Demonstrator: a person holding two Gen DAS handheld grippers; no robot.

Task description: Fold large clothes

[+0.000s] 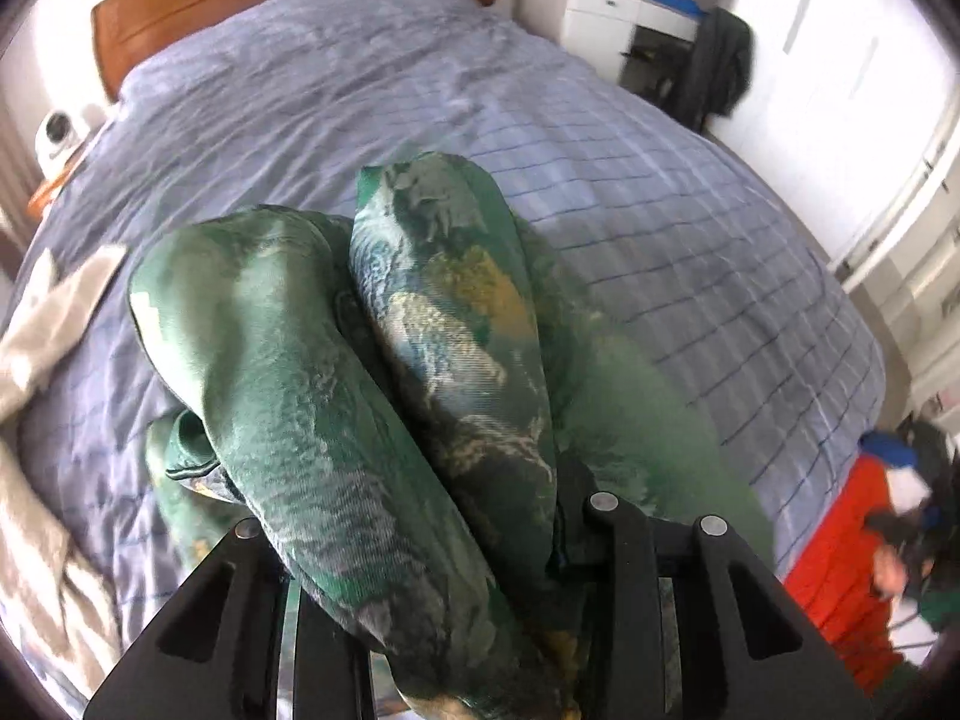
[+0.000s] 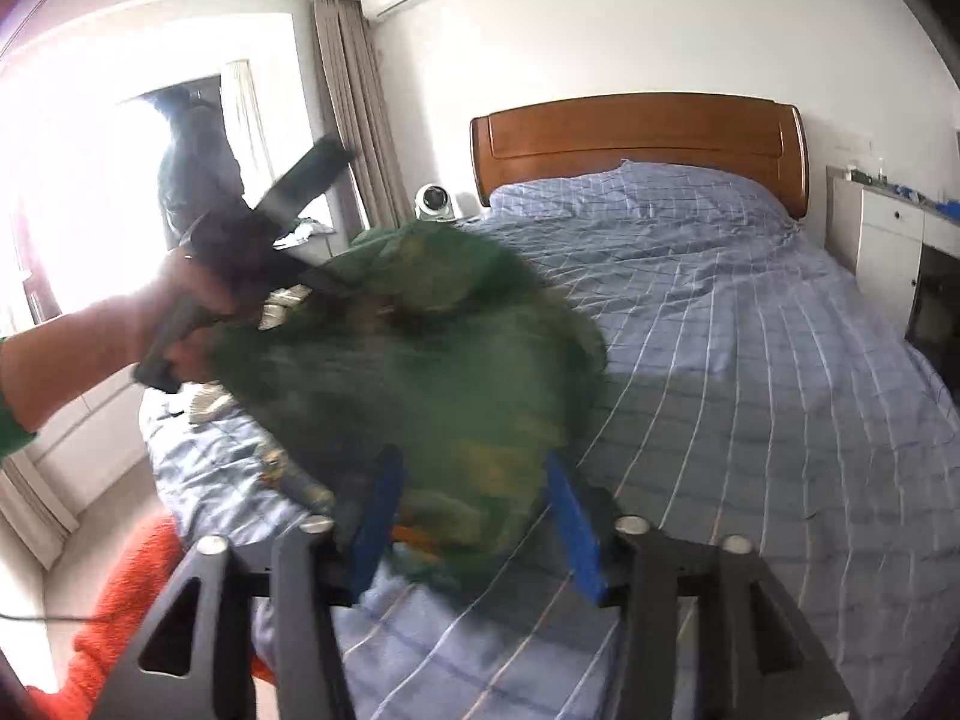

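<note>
A green patterned garment (image 1: 420, 330) hangs bunched above the bed (image 1: 660, 210), over the foot-end half of the blue checked cover. The left tongs (image 1: 432, 570) are buried in its folds, cloth running down between the arms, and seem clamped on it, though the tips are hidden. From the right-hand camera the garment (image 2: 432, 372) is blurred; the right tongs (image 2: 468, 516) stand partly apart with cloth bulging between their blue fingers (image 2: 570, 522), and whether they pinch it I cannot tell. The left hand (image 2: 120, 336) holds its tool beside the garment. Behind the bed stands a wooden headboard (image 2: 636, 132); orange cloth (image 1: 840, 558) lies beside the foot of the bed.
</note>
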